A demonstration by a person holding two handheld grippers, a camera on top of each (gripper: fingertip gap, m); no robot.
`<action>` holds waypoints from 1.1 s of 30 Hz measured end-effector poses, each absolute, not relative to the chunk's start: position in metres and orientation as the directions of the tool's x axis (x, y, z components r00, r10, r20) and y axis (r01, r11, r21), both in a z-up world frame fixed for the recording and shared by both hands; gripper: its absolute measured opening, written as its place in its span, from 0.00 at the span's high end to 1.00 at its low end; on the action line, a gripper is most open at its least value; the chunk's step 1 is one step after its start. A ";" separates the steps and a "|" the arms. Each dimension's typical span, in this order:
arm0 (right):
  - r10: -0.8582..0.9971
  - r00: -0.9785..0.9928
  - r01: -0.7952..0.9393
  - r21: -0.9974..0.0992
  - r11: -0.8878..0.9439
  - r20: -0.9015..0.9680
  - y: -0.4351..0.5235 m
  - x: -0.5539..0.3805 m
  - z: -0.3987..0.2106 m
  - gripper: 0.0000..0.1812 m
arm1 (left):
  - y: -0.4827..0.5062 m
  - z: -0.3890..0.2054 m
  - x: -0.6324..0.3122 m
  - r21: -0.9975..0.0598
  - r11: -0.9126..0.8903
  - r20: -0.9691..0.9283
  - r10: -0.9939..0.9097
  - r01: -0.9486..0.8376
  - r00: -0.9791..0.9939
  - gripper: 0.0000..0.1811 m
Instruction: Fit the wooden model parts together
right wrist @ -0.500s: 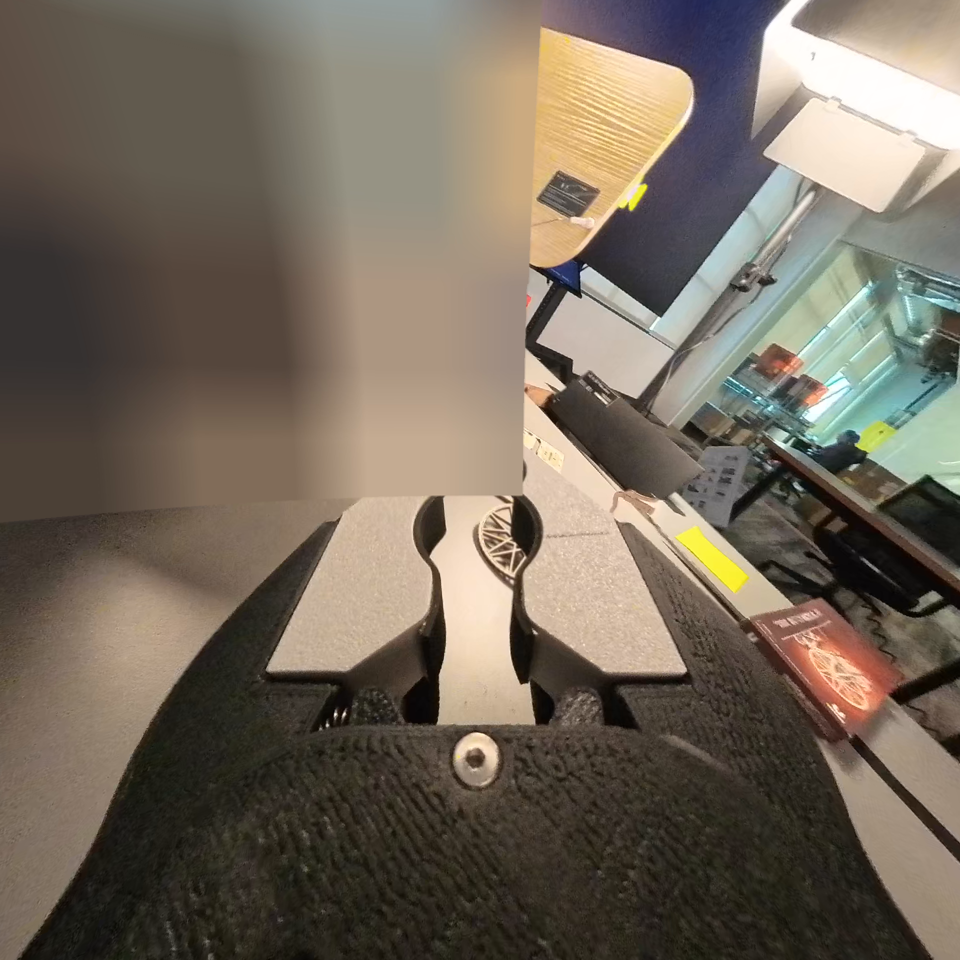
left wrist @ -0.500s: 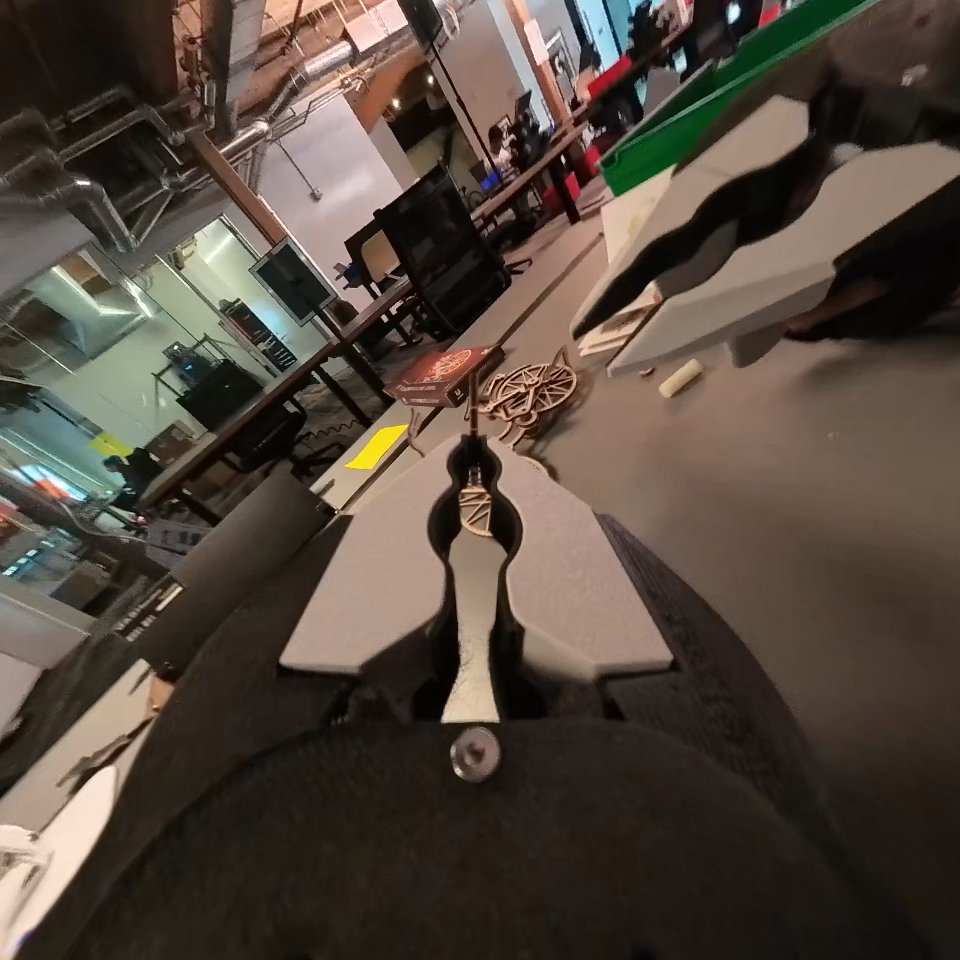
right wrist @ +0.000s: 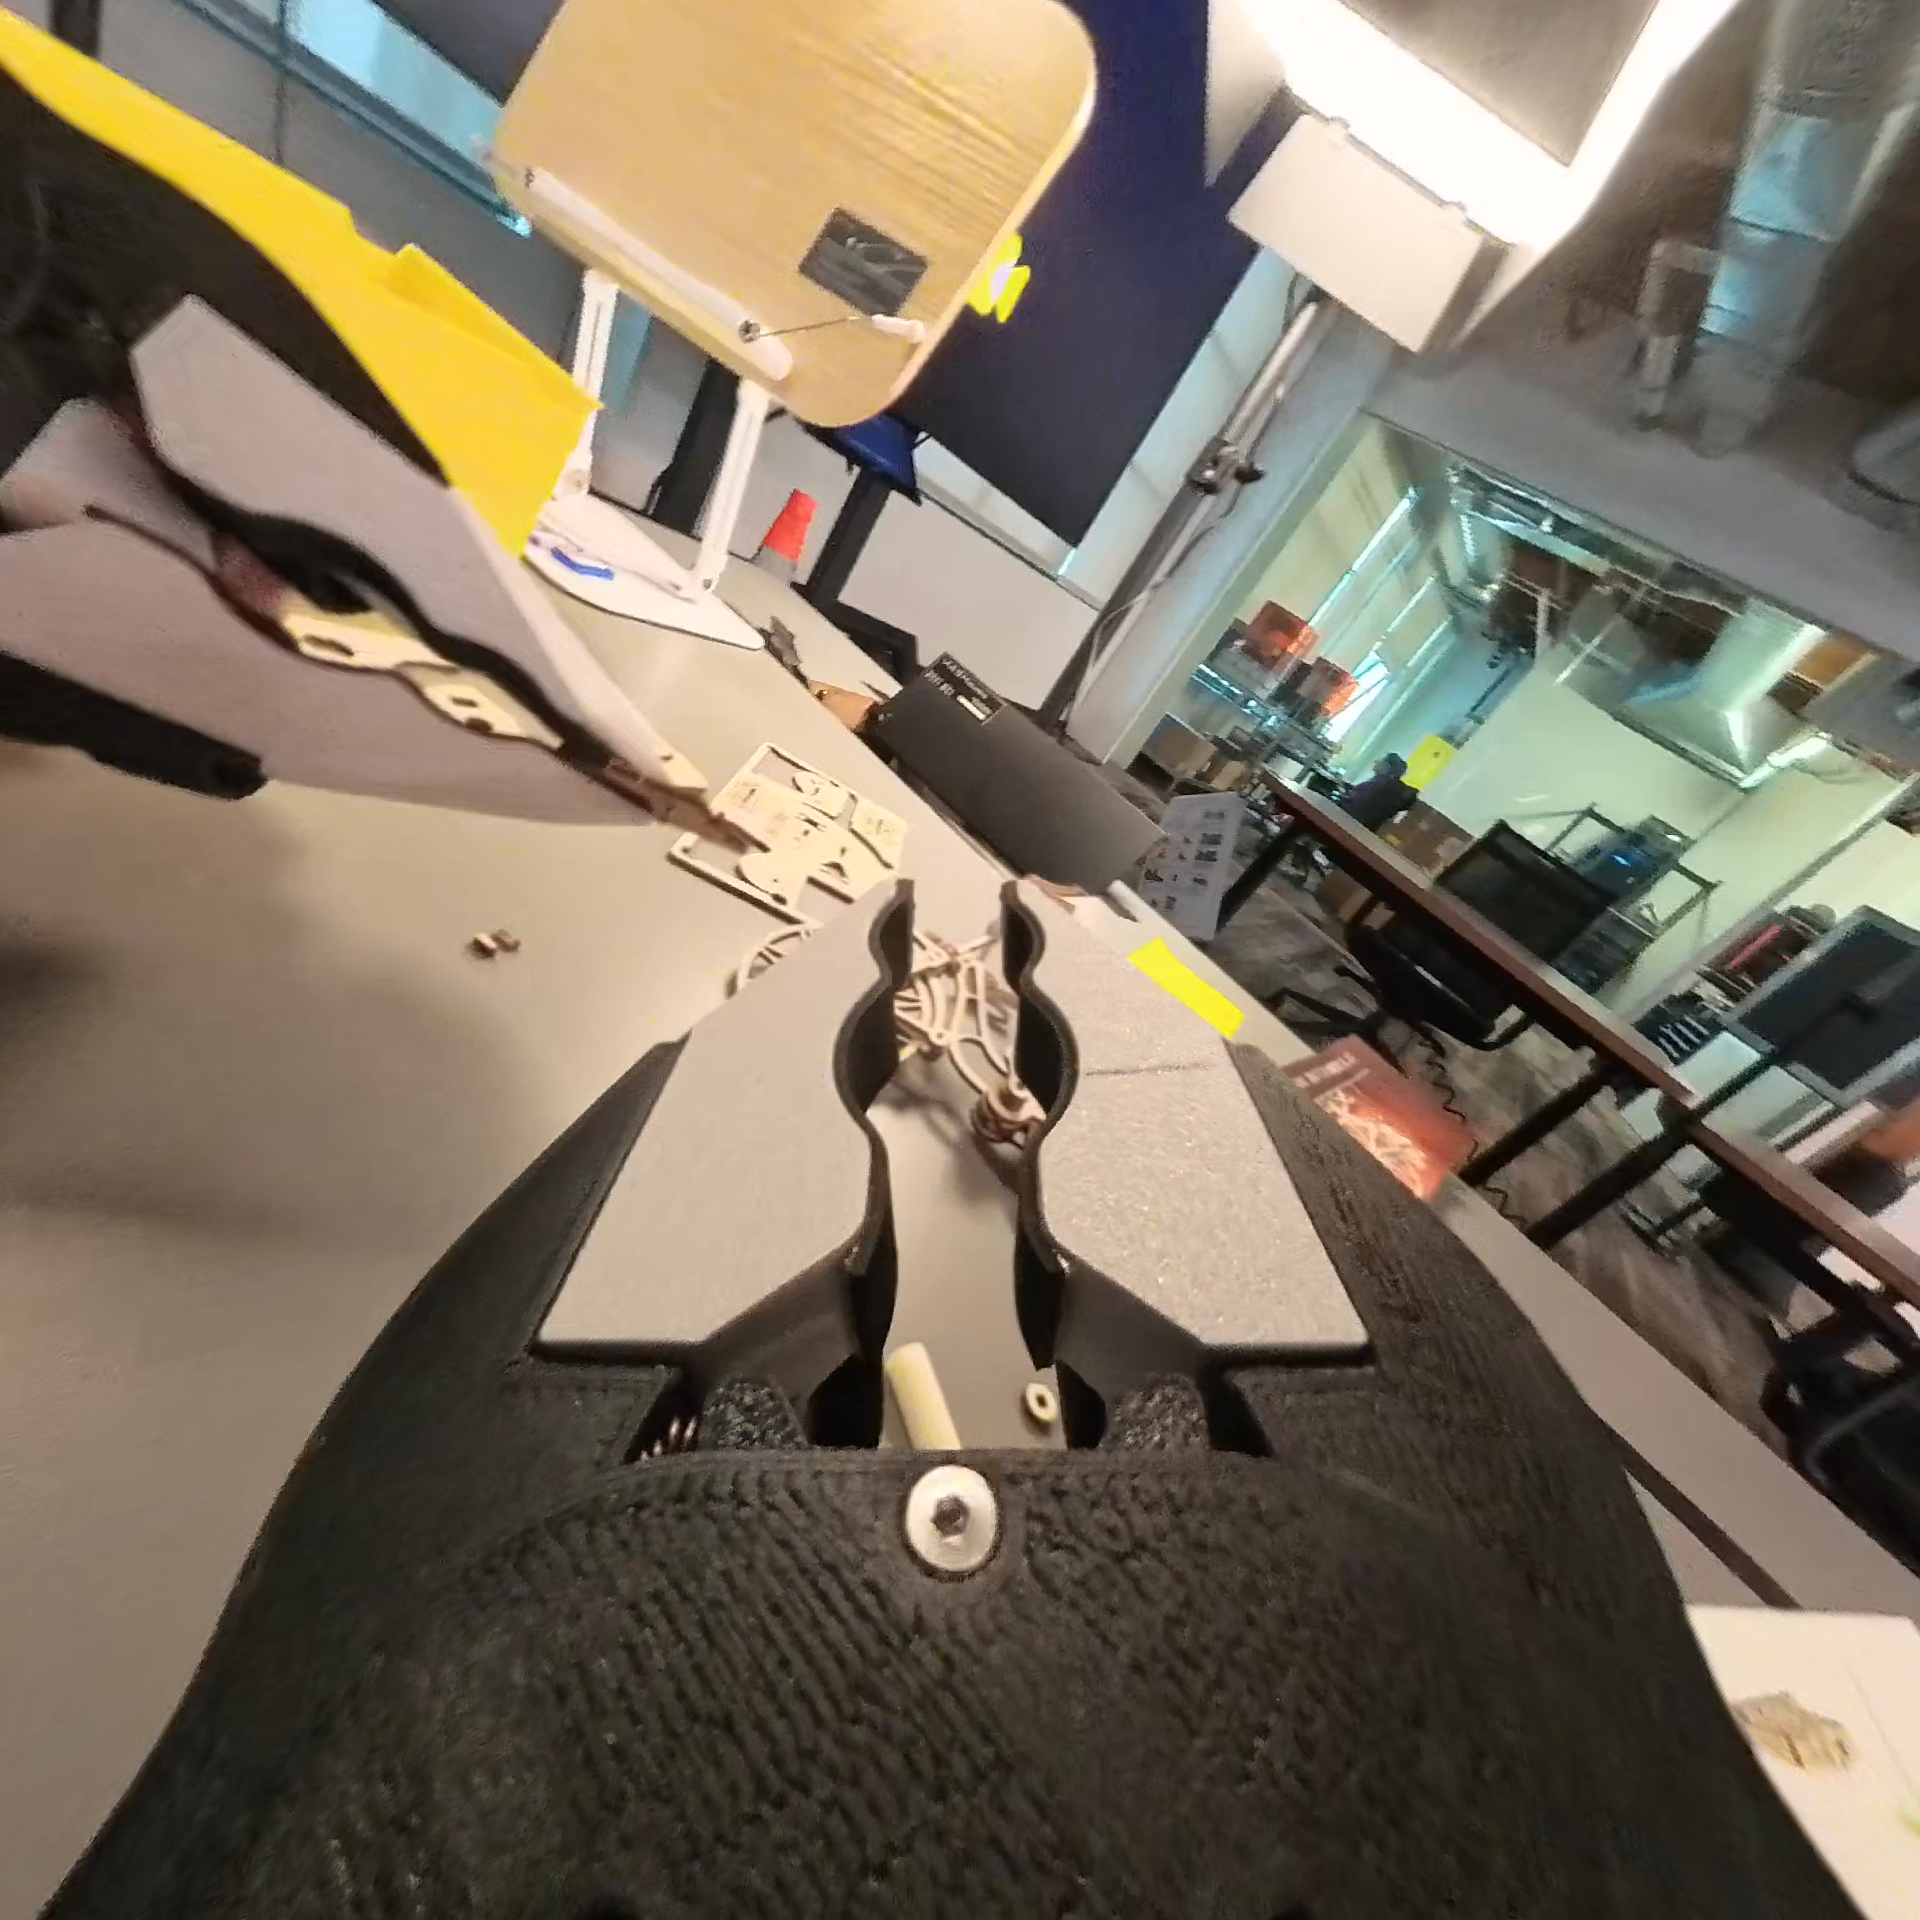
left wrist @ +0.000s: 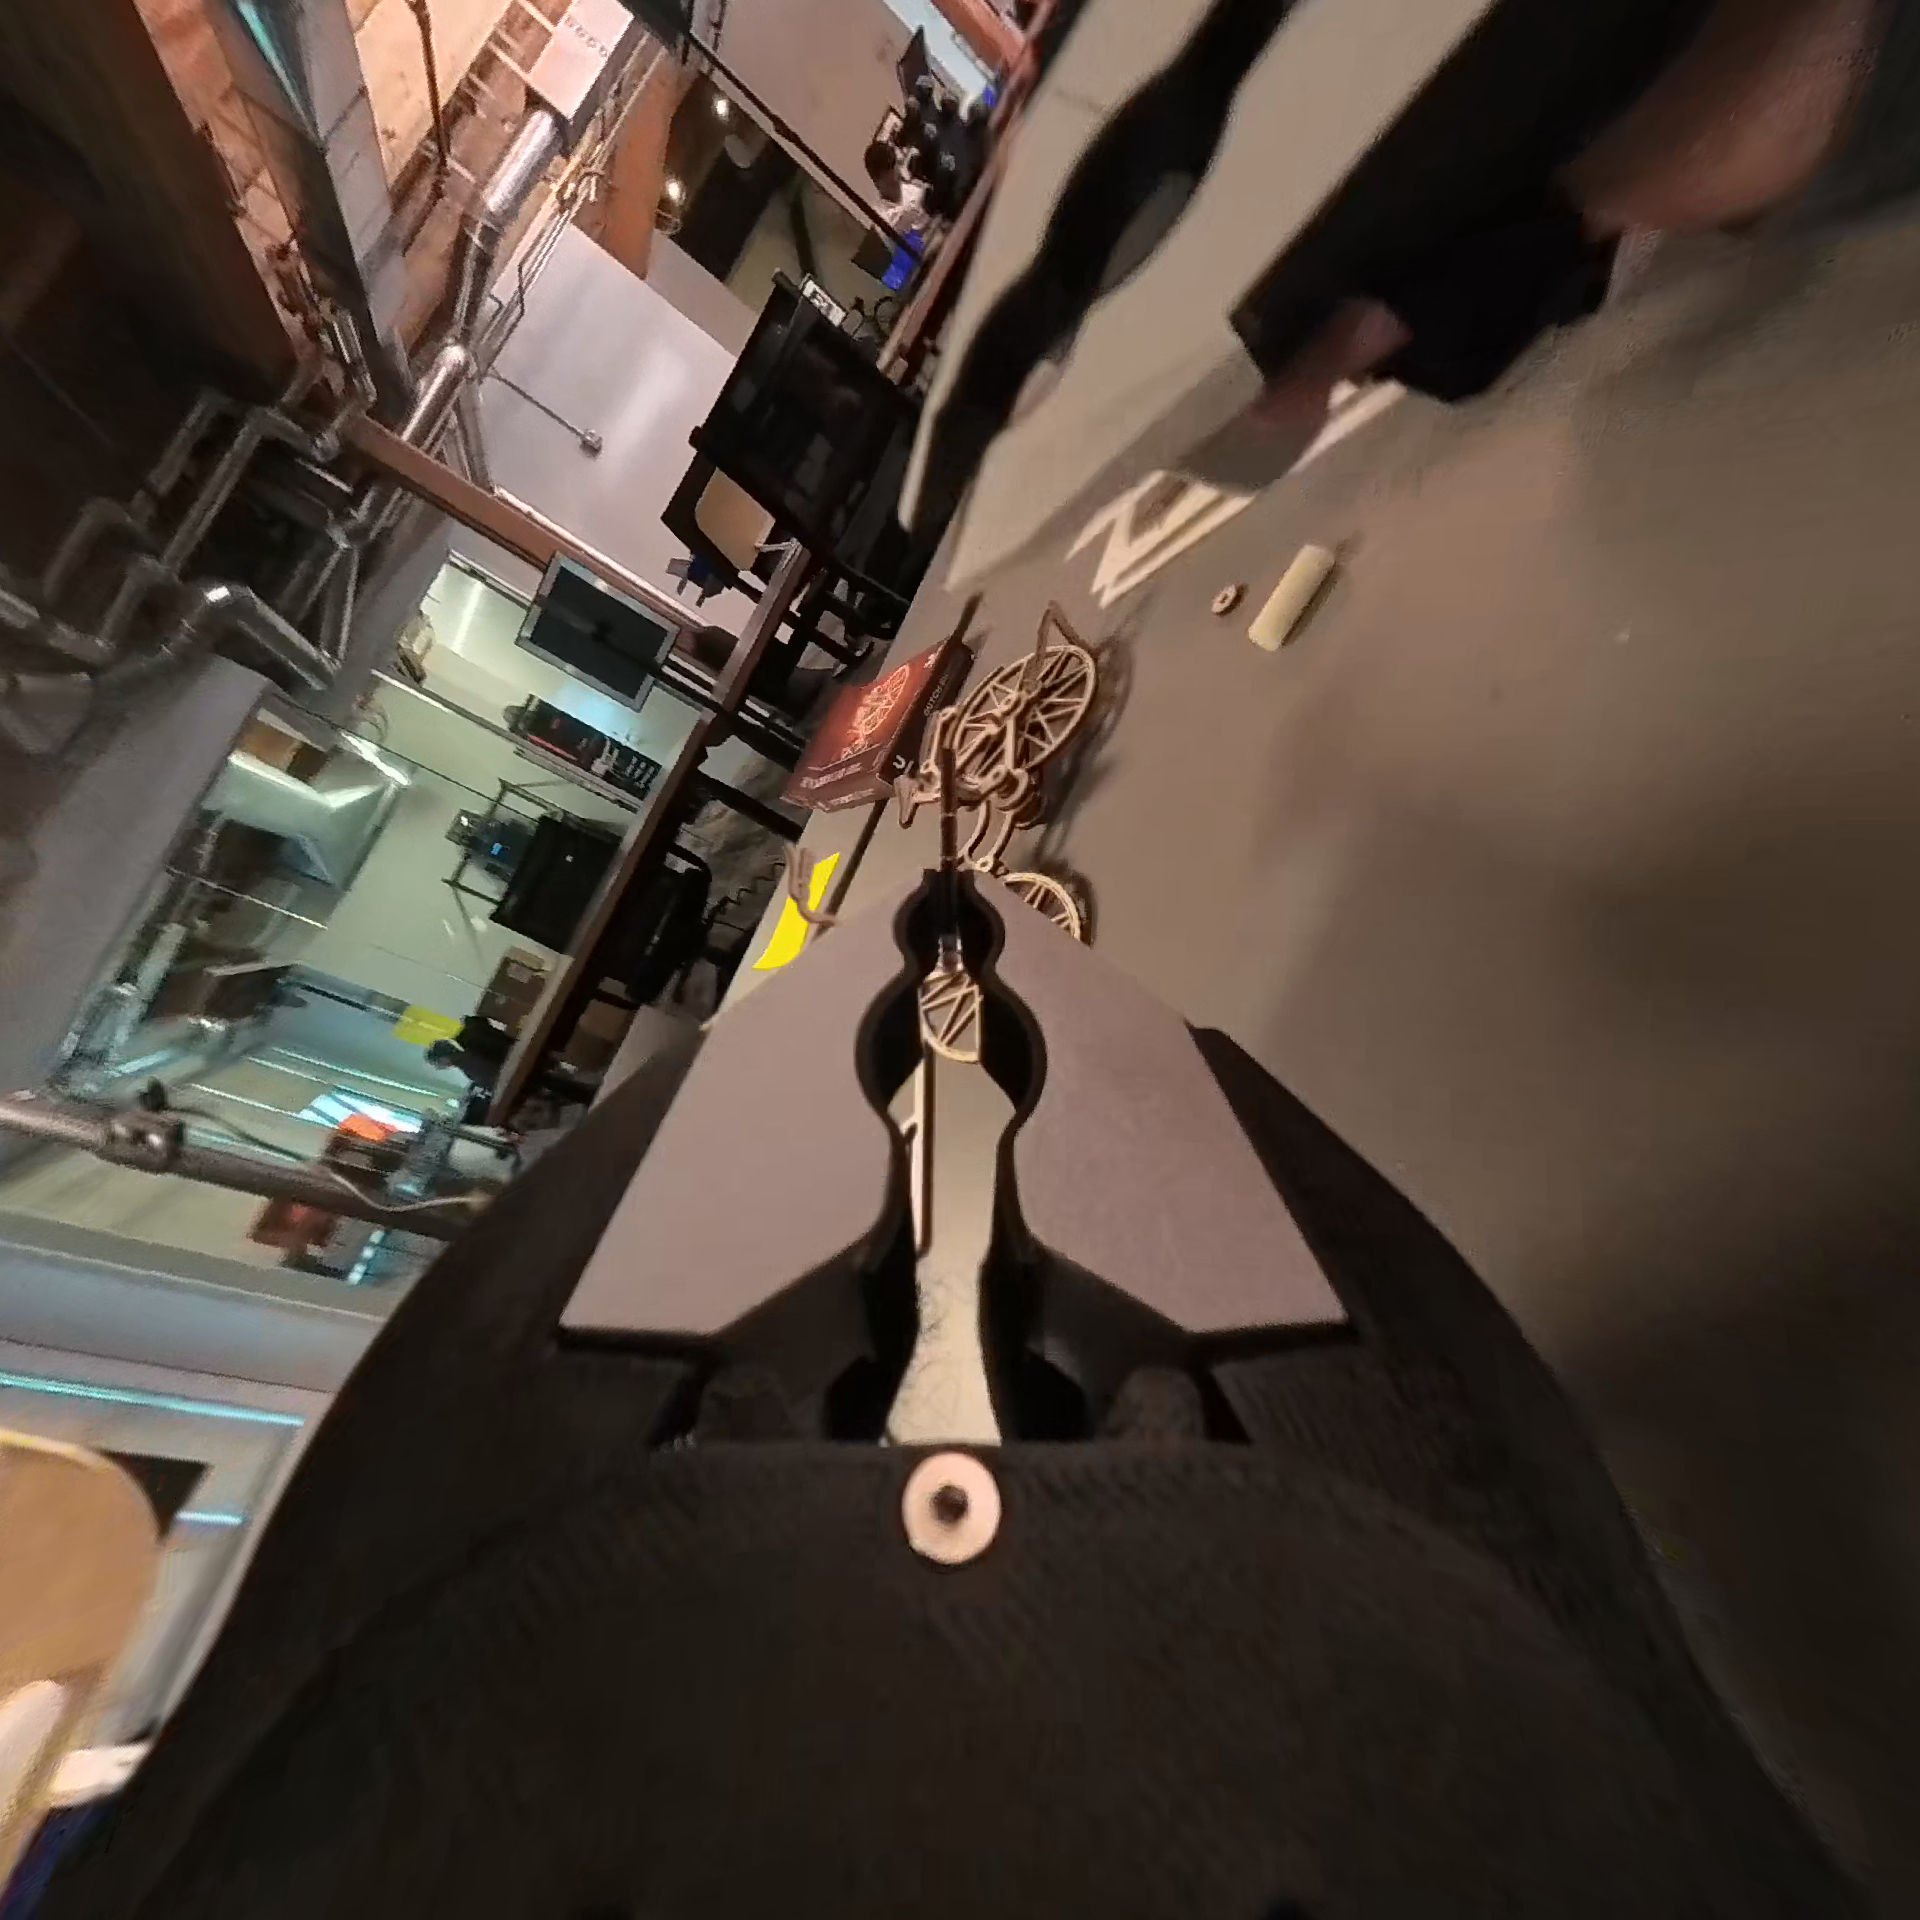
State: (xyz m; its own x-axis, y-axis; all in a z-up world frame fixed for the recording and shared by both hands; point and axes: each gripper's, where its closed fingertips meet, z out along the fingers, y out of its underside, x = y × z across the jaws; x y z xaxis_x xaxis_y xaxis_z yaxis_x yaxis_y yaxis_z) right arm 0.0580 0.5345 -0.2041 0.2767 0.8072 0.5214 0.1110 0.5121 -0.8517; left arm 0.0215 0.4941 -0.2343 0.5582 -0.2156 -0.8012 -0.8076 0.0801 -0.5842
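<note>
My left gripper (left wrist: 943,885) is shut on a thin flat wooden part (left wrist: 951,1013), seen edge-on, and holds it above the grey table (left wrist: 1507,935). It also shows at the upper left of the right wrist view, clamping the pale part (right wrist: 416,665). A wooden bicycle model (left wrist: 1013,717) lies on the table just beyond it. My right gripper (right wrist: 954,896) has its jaws a little apart with nothing between them. The model (right wrist: 956,1013) shows through the gap on the table. The right gripper is a blur at the upper right of the left wrist view (left wrist: 1091,260).
A red box (left wrist: 883,727) lies at the table edge beside the model. A white cylinder (left wrist: 1288,597) and a small washer (left wrist: 1229,600) lie nearby. A wooden sheet of parts (right wrist: 800,831), a tiny piece (right wrist: 494,940) and a yellow bin (right wrist: 364,312) are farther off. The tips of one gripper are about 7 cm away from the tips of the other.
The right gripper held a wooden wheel before; now its jaws are apart and empty, and it faces the table. The left gripper has rolled and still holds its part.
</note>
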 end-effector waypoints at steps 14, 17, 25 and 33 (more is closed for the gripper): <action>0.789 -0.013 0.065 -0.787 0.614 0.614 0.478 0.041 -0.222 0.95 | 0.496 -0.224 0.016 -0.849 0.014 -0.514 -0.252 -0.528 0.820 1.00; 0.801 -0.031 0.038 -0.800 0.599 0.598 0.478 0.037 -0.220 0.95 | 0.496 -0.219 0.006 -0.880 0.020 -0.467 -0.226 -0.475 0.855 1.00; 0.849 -0.037 -0.040 -0.850 0.525 0.526 0.485 0.027 -0.210 0.94 | 0.496 -0.219 -0.003 -0.879 0.024 -0.471 -0.202 -0.477 0.859 1.00; 0.804 -0.057 -0.044 -0.806 0.590 0.592 0.475 0.026 -0.214 0.94 | 0.495 -0.226 0.011 -0.874 0.023 -0.471 -0.278 -0.485 0.837 1.00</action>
